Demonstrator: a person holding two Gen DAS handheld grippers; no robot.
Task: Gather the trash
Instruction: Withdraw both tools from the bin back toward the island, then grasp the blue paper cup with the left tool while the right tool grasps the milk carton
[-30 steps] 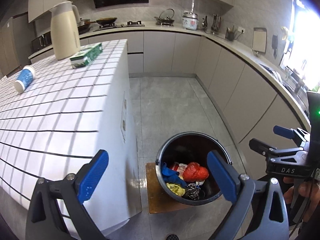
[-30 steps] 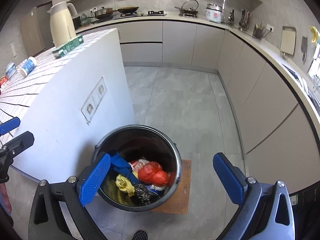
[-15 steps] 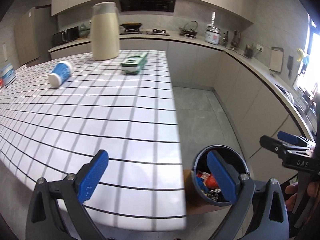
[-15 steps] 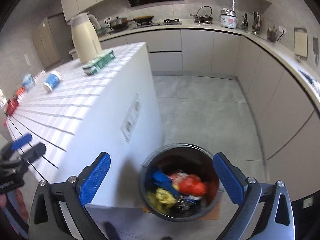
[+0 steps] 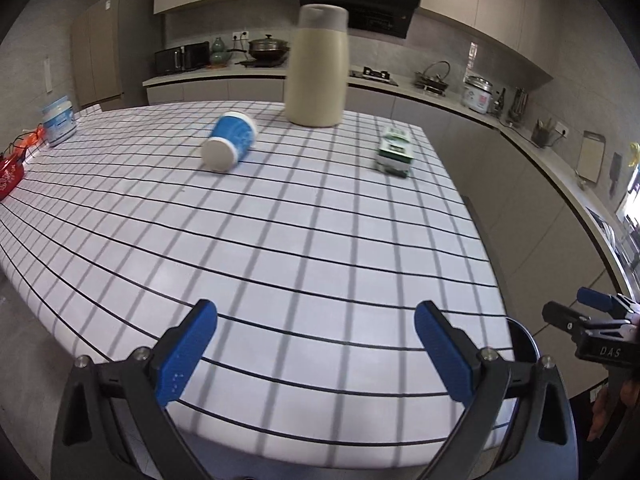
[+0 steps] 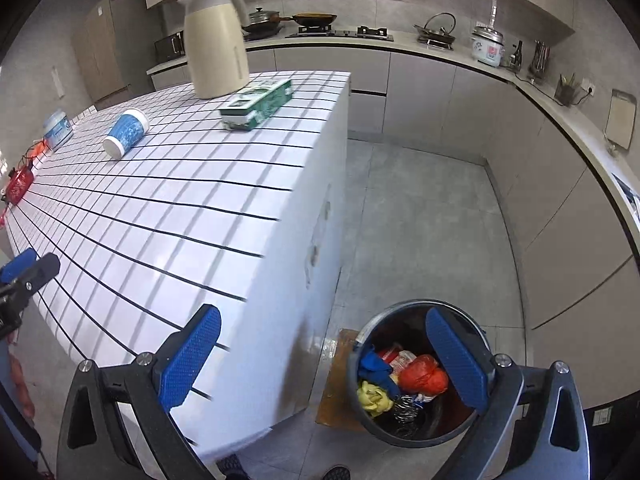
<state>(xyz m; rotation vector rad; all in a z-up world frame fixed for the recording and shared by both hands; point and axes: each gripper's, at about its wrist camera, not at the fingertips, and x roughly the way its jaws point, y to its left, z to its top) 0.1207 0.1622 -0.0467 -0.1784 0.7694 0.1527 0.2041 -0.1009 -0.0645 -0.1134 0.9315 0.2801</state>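
Facing the white grid-lined desk (image 5: 320, 240), the left hand-held gripper (image 5: 316, 344) hangs spread and empty, nearer the tipped blue paper cup (image 5: 230, 141) (lying ahead-left, base toward it) than the right hand-held gripper (image 6: 334, 360), also spread, above the round dark trash bin (image 6: 362, 392).

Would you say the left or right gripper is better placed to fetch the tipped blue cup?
Probably left: the left gripper, open, faces the blue cup; the right gripper straddles the table edge and bin.

Table (image 5: 280, 240) edge hides most of bin (image 5: 522, 344)
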